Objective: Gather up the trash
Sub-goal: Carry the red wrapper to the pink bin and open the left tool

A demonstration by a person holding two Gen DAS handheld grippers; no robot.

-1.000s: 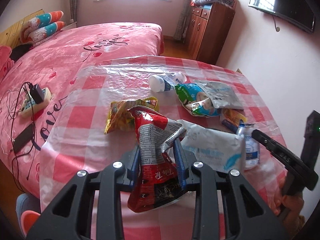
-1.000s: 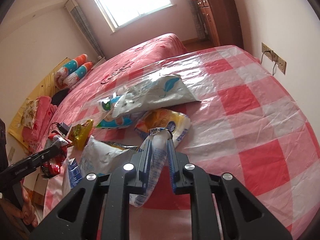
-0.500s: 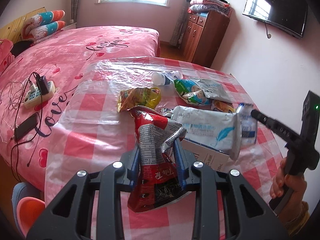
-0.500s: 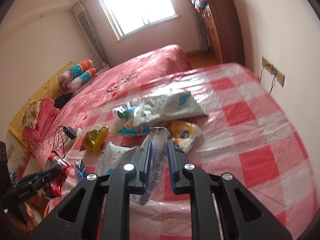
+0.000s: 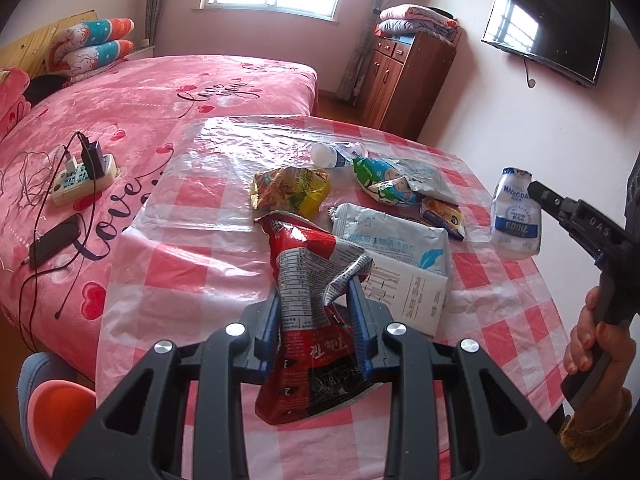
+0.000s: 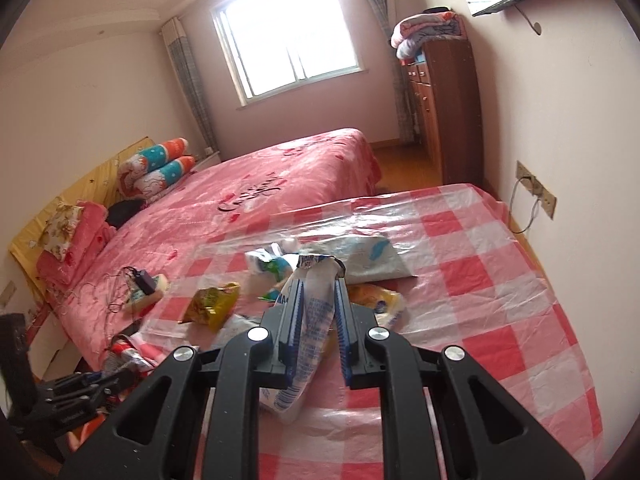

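Note:
My left gripper (image 5: 314,292) is shut on a crumpled red snack wrapper (image 5: 308,280), held above the near edge of the red-checked table (image 5: 192,264). My right gripper (image 6: 319,284) is shut on a crushed white plastic bottle (image 6: 316,312), lifted off the table; the left wrist view shows this bottle (image 5: 516,216) hanging in the air at the right. On the table lie a yellow wrapper (image 5: 292,192), a green-white pouch (image 5: 380,182), a white-blue packet (image 5: 396,240), a flat white carton (image 5: 404,292), a small bottle (image 5: 332,154) and a small orange packet (image 5: 444,216).
A pink bed (image 5: 160,92) adjoins the table on the left and carries a power strip (image 5: 82,176), cables and a phone (image 5: 54,240). A brown cabinet (image 5: 404,80) stands at the back. The wall runs close along the table's right side. Something orange (image 5: 52,408) is at the lower left.
The right gripper has risen, carrying the white bottle clear of the table. The left gripper has drawn back with the red wrapper, so more of the table and room shows.

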